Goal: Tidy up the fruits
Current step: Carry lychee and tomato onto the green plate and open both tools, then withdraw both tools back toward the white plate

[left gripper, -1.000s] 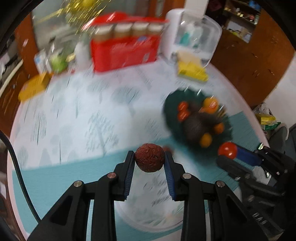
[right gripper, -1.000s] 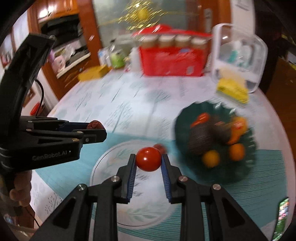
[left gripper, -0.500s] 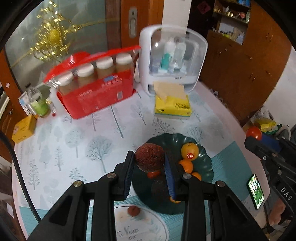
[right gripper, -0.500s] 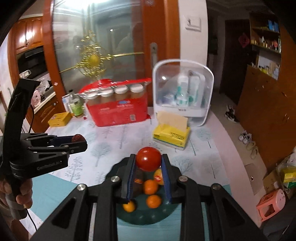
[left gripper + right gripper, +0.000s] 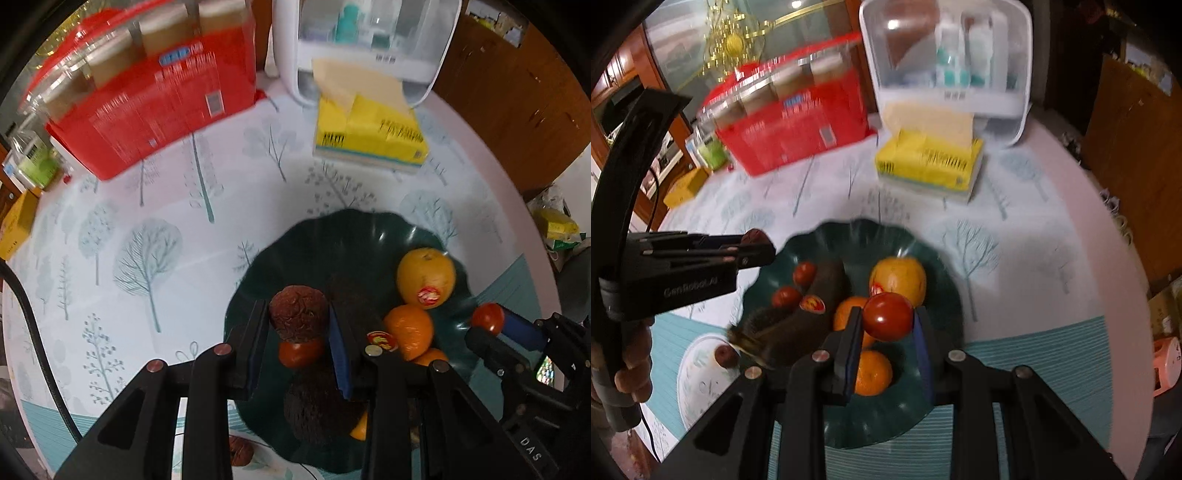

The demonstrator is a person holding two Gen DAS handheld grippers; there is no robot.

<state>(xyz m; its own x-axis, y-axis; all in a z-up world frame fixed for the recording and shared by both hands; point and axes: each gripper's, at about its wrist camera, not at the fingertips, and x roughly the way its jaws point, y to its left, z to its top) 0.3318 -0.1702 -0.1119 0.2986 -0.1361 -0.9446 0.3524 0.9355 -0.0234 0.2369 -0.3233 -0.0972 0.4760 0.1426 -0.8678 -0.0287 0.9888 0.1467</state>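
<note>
My left claw (image 5: 298,325): pinching a wrinkled brown fruit (image 5: 298,318). My right claw (image 5: 886,325): pinching a red tomato (image 5: 888,316). Both above the dark green plate (image 5: 846,240).

Right gripper (image 5: 888,319) clamped on a red tomato (image 5: 888,316) above the dark green bowl (image 5: 934,258). At nine o'clock, left gripper (image 5: 753,242) gripping a wrinkled dark fruit (image 5: 755,235) at the bowl's rim.
</note>
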